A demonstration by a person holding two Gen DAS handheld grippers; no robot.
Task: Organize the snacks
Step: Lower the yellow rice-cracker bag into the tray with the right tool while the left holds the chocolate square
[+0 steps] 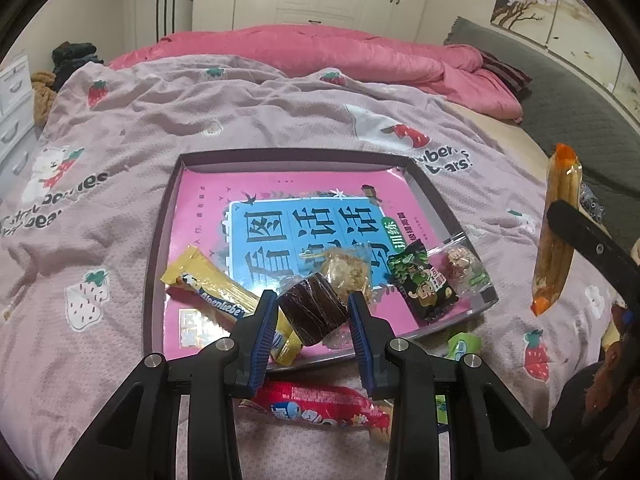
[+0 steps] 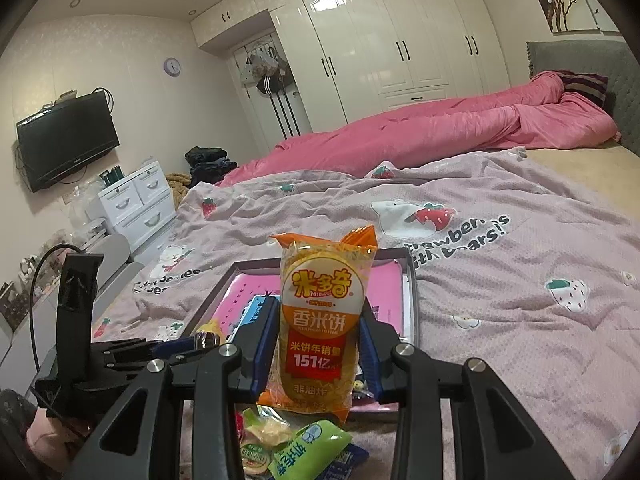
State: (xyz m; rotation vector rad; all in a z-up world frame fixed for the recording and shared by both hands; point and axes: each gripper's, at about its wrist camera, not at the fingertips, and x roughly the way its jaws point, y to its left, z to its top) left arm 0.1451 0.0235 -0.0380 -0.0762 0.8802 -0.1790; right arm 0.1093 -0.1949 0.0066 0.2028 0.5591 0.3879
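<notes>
Your left claw covers the near end of the yellow candy bar, and the red packet below the tray is half lost behind its arms. On the right wrist view, the rice cracker pack blocks most of the tray's inside. The small print on the dark green pouch is too tiny to read.

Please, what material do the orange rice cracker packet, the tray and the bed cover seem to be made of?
Rice cracker packet: thin glossy plastic film, partly clear; the crackers show through and it crinkles.
Tray: probably cardboard with a matte dark rim; the walls are thin and straight. The pink lining inside looks like glossy printed paper.
Bed cover: soft woven fabric, matte, with folds and a fine texture.
</notes>
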